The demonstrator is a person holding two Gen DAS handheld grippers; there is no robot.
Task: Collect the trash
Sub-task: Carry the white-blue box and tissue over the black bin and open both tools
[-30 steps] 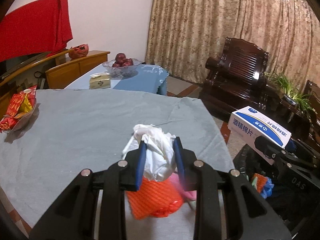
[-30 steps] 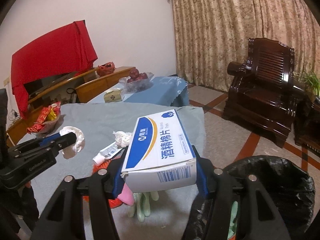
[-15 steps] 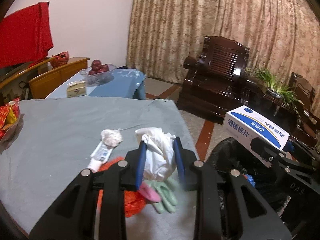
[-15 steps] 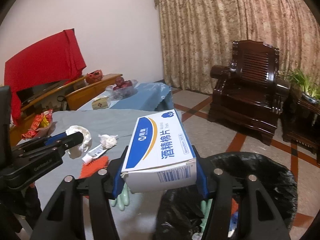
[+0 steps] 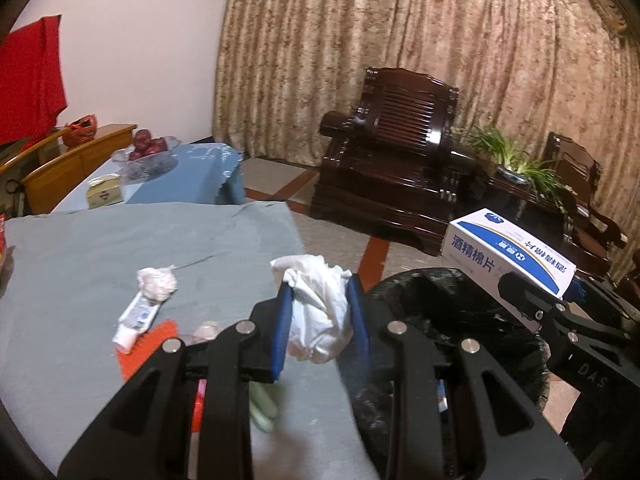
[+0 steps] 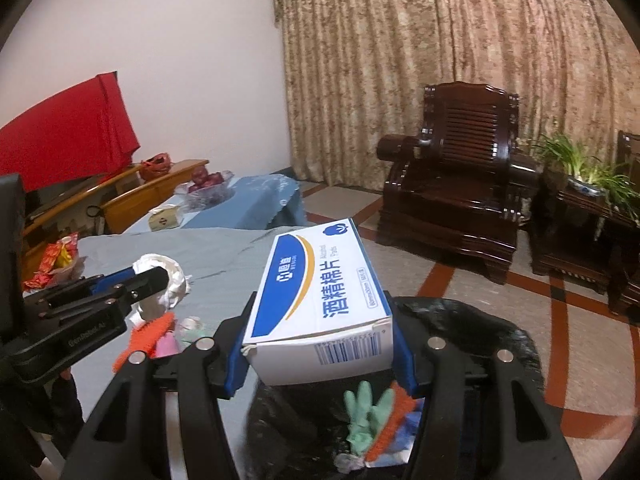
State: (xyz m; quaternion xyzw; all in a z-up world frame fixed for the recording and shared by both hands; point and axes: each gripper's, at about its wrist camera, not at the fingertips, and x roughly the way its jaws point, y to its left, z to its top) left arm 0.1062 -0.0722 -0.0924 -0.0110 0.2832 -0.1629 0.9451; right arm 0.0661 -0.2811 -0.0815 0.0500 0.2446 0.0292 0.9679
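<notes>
Both hands have swung right from the tabletop [image 5: 100, 248]: right gripper [image 6: 320, 356] clamps the box [image 6: 320, 296] above the black bin bag [image 6: 480, 332]; left gripper [image 5: 318, 328] clamps crumpled tissue [image 5: 320, 312] near its rim, ready to drop.

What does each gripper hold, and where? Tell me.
Left gripper: crumpled white bag, pinched across its sides. Right gripper: blue-and-white box, clamped by its long sides.

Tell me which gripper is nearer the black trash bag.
Right. The right gripper, holding the blue and white cardboard box, hangs over the black trash bag; the left gripper, holding crumpled white plastic, is above the table edge beside it.
</notes>
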